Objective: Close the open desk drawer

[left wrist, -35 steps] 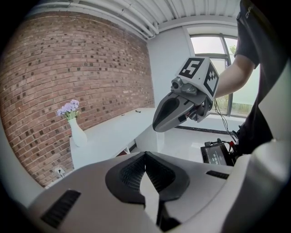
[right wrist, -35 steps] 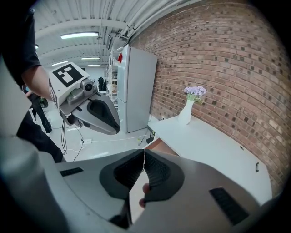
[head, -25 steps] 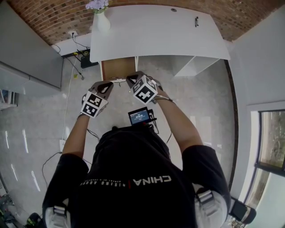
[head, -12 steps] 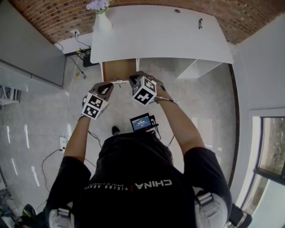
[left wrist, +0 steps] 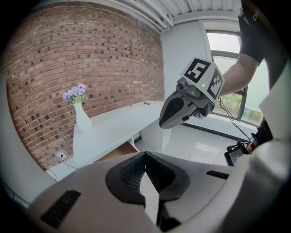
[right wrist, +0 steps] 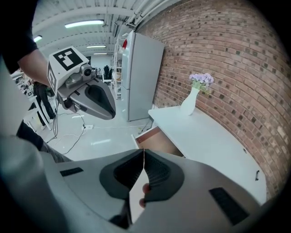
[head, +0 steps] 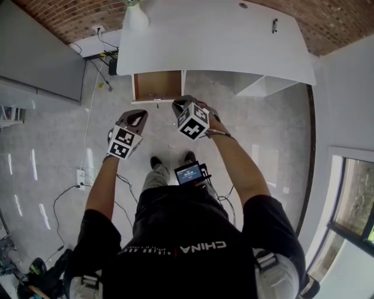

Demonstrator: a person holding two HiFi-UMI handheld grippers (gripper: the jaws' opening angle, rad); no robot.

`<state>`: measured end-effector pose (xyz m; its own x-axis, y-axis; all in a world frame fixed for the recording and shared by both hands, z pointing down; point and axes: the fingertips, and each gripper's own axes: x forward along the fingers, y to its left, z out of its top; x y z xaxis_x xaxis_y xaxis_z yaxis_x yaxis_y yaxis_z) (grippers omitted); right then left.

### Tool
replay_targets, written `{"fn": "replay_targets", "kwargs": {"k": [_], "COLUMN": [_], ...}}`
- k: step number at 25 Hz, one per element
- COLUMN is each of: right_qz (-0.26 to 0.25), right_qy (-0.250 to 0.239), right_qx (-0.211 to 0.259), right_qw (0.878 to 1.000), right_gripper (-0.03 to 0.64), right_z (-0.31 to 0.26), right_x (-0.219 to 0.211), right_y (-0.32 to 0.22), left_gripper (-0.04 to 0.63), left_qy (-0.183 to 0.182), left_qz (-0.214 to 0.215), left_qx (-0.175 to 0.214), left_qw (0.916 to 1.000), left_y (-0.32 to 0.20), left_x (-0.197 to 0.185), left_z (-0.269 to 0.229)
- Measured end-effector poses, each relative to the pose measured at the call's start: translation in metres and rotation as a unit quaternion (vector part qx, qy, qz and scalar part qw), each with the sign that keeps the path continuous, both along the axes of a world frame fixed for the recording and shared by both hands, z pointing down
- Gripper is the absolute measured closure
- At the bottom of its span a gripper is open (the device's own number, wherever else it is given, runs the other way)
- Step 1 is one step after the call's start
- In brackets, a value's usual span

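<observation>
A pale glossy floor [head: 52,152] fills most of the head view, and a brick wall [head: 58,17] runs along the top edge. A long white desk [head: 216,41] stands against that wall, its far edge cut off by the frame. The person [head: 181,245] stands back from it in a dark shirt with both arms stretched forward. The drawer [head: 158,86] hangs open under the left part of the desk. Its brown wooden inside is exposed and its white front faces the person. The left gripper [head: 142,113] is held out over the floor, just short of that front. Its own view shows the two jaws pressed together with nothing between them. The right gripper [head: 176,104] reaches close to the front's right corner. Whether it touches cannot be judged from above, and its own view shows the drawer lying beyond the tips. Its jaws are likewise clenched on nothing, and a fingertip [right wrist: 144,200] shows through the gap behind them. A white vase [head: 138,16] stands on the desk's left end. Its flowers [left wrist: 75,93] are cut off in the head view and show only from the grippers. A small lit screen [head: 188,173] hangs at the person's waist. A small dark object [head: 274,25] on the desk is too small to identify.
</observation>
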<state>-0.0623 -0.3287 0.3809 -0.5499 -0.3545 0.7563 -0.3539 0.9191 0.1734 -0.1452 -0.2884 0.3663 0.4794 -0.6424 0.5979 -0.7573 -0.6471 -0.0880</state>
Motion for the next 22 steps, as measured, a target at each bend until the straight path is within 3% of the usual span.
{"fn": "replay_targets", "kwargs": {"k": [10,22], "right_qz": [0.045,0.031], "right_qy": [-0.024,-0.035], "right_qx": [-0.014,-0.014], "right_qw": [0.999,0.999], "right_gripper": [0.601,0.601], "right_z": [0.092,0.280], "right_x": [-0.034,-0.040], "right_y": [-0.017,-0.036], "left_gripper": [0.583,0.583], "left_qy": [-0.014,-0.007], "left_qz": [0.054,0.049], "left_qx": [-0.028,-0.003], "left_qw": [0.9981,0.9988], "left_y": [-0.023,-0.059], "left_x": [-0.034,-0.031], "left_z": [0.109,0.298]}}
